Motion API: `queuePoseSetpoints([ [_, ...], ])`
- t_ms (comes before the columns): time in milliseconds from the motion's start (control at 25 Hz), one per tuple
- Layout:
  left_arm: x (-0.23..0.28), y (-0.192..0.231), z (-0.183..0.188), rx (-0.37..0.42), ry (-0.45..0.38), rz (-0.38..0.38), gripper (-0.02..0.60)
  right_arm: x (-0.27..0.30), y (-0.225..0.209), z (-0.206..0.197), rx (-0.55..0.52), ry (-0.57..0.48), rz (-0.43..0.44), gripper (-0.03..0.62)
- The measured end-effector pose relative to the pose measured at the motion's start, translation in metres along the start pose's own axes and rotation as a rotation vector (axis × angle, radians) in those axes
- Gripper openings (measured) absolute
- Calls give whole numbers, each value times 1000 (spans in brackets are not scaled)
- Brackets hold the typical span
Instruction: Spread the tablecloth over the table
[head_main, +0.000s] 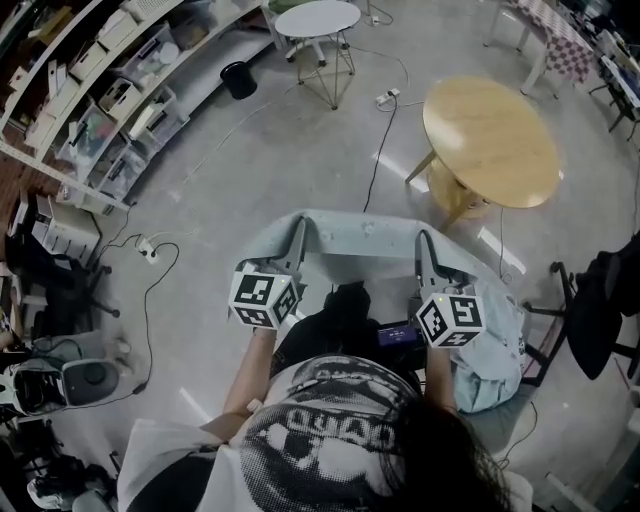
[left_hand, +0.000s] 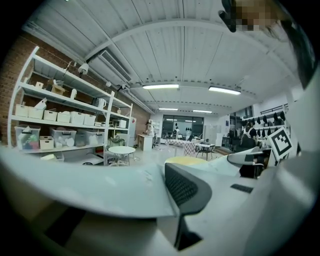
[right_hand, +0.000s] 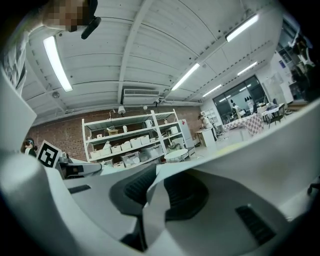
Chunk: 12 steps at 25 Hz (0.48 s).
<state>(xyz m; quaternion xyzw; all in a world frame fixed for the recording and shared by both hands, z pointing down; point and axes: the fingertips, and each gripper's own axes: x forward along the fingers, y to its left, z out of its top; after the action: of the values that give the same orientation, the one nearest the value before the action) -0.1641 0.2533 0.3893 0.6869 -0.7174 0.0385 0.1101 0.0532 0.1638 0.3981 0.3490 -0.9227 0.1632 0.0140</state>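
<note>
A pale blue-grey tablecloth (head_main: 360, 238) hangs stretched between my two grippers, in front of the person and above the floor. My left gripper (head_main: 297, 236) is shut on its left edge. In the left gripper view the tablecloth (left_hand: 95, 187) covers one jaw, and the dark ribbed pad (left_hand: 184, 188) presses on it. My right gripper (head_main: 424, 250) is shut on the right edge. In the right gripper view a fold of tablecloth (right_hand: 152, 200) is pinched between the two dark pads. The round wooden table (head_main: 490, 140) stands ahead and to the right, bare and apart from the cloth.
A small white round table (head_main: 317, 18) and a black bin (head_main: 238, 79) stand further off. Shelves with boxes (head_main: 110, 95) line the left side. A power strip with cables (head_main: 386, 98) lies on the floor. A dark chair (head_main: 600, 310) and a pale bundle (head_main: 490, 365) are at my right.
</note>
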Motion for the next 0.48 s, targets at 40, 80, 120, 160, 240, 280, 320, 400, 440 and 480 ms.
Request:
queuePoseSetpoints([
  [40, 6, 4, 1, 0, 2, -2, 54, 6, -2, 1, 6, 2, -2, 49],
  [80, 12, 8, 2, 0, 3, -3, 54, 13, -3, 1, 10, 5, -3, 49],
  [120, 18, 13, 3, 0, 4, -4, 54, 21, -5, 1, 14, 8, -3, 49],
  [160, 26, 18, 3, 0, 6, -4, 54, 30, -7, 0, 17, 11, -4, 50],
  [240, 44, 30, 1, -5, 14, -2, 54, 50, -12, -1, 19, 20, -6, 51],
  [280, 55, 36, 0, -10, 18, -3, 54, 62, -15, -1, 18, 25, -8, 49],
  [320, 66, 43, 0, -15, 21, -6, 54, 75, -18, 0, 16, 31, -10, 49],
  [400, 89, 59, 3, -29, 21, -9, 54, 102, -23, 3, 10, 42, -12, 49],
  [440, 100, 69, 5, -37, 20, -7, 54, 117, -25, 5, 9, 47, -10, 49],
  [480, 111, 79, 7, -44, 19, -5, 54, 132, -25, 7, 11, 53, -7, 49],
])
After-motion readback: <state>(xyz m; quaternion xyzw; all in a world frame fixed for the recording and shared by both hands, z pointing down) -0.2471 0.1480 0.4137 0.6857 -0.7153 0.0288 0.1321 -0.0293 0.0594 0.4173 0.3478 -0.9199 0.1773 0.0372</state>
